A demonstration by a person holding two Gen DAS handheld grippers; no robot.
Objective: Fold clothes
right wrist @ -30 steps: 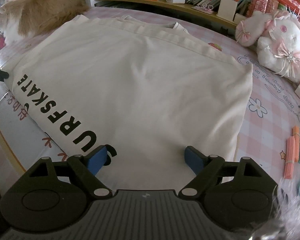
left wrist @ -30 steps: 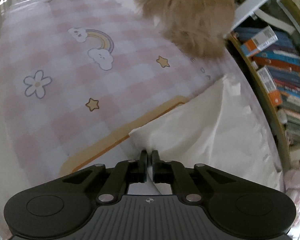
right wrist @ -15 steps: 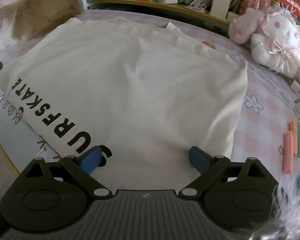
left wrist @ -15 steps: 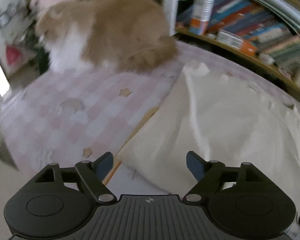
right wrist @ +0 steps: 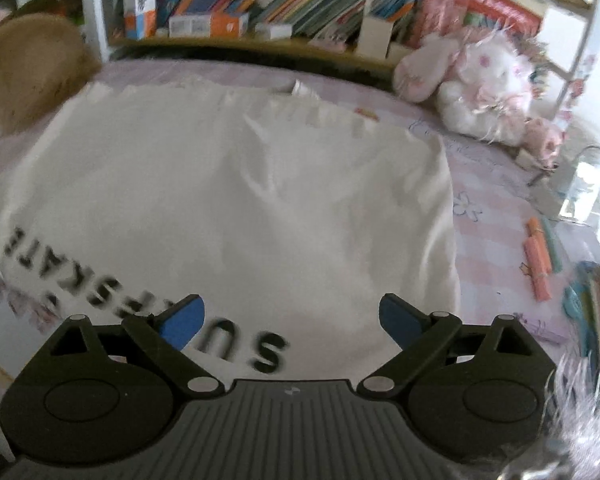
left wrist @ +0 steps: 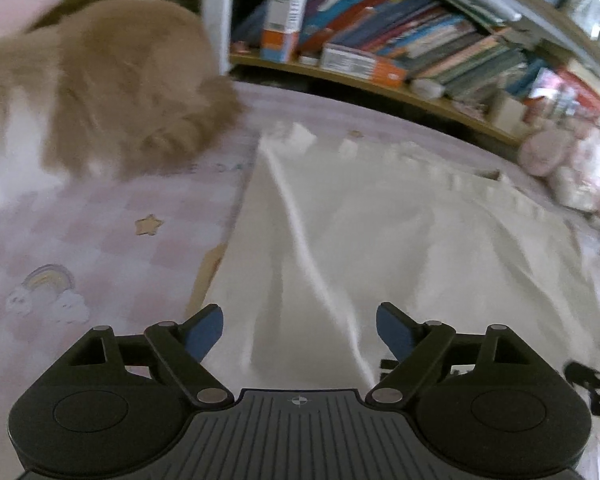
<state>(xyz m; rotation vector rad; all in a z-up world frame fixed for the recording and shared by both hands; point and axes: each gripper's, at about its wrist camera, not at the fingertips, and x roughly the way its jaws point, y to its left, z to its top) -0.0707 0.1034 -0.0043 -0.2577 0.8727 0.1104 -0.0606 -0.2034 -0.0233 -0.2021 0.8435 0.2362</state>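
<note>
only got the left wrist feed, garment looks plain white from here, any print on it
Observer: Yes, the right wrist view shows black block lettering along the near edge of the white garment.
Operator: right gripper holding anything
Observer: No, the right gripper is open above the garment.
Operator: whats right of the cloth
Observer: Orange and teal sticks lie on the pink checked cover, apart from the cloth.
</note>
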